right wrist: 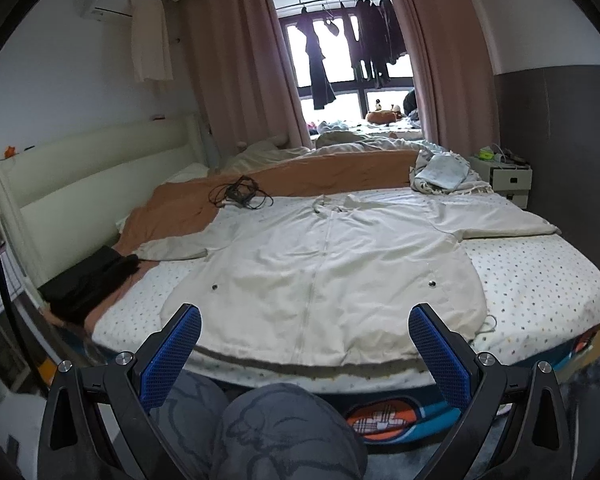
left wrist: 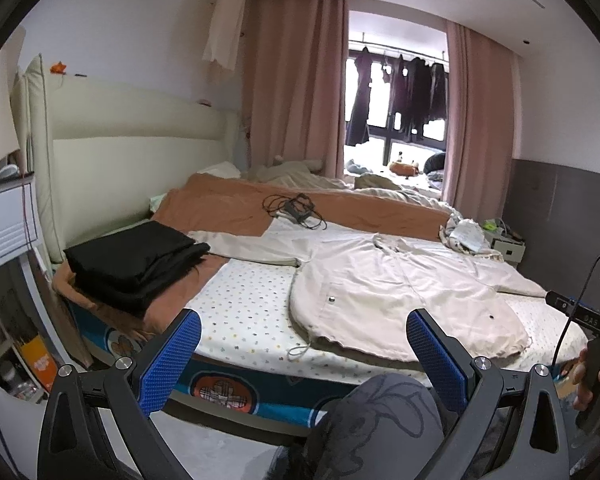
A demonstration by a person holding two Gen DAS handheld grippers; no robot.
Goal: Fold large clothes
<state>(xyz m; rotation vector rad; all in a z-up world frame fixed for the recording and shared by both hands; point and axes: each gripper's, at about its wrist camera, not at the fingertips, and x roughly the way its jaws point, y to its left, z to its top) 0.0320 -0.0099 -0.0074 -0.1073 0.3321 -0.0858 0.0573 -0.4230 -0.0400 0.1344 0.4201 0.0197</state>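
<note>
From the left wrist camera, the left tongs (left wrist: pixel 303 354) hang wide apart, nothing between the blue pads, held near the foot of the bed (left wrist: pixel 240 308). The cream jacket (left wrist: pixel 396 280) lies spread flat on the dotted sheet, to the right of centre, its hem toward the near edge and its collar toward the far side. One sleeve reaches left across the sheet toward the orange blanket (left wrist: pixel 220 208). A stack of folded black clothes (left wrist: pixel 136 260) sits at the near left corner of the bed, well apart from the jacket. A tangle of black cable (left wrist: pixel 296 208) rests on the far part of the bed, just beyond the jacket's shoulder. A knee in grey patterned trousers (left wrist: pixel 380 424) shows low between the tongs. At the right edge a hand (left wrist: pixel 592 376) grips a dark handle.

From the right wrist camera, the right tongs (right wrist: pixel 305 354) are likewise wide and empty, poised over the near edge of the bed (right wrist: pixel 540 280). The cream jacket (right wrist: pixel 324 268) lies straight ahead, front up, zip running down its middle, both sleeves stretched out left and right. The folded black clothes (right wrist: pixel 88 284) lie at the left, the black cable (right wrist: pixel 240 196) far left of the collar, and a crumpled pale cloth (right wrist: pixel 440 172) at the far right.
</note>
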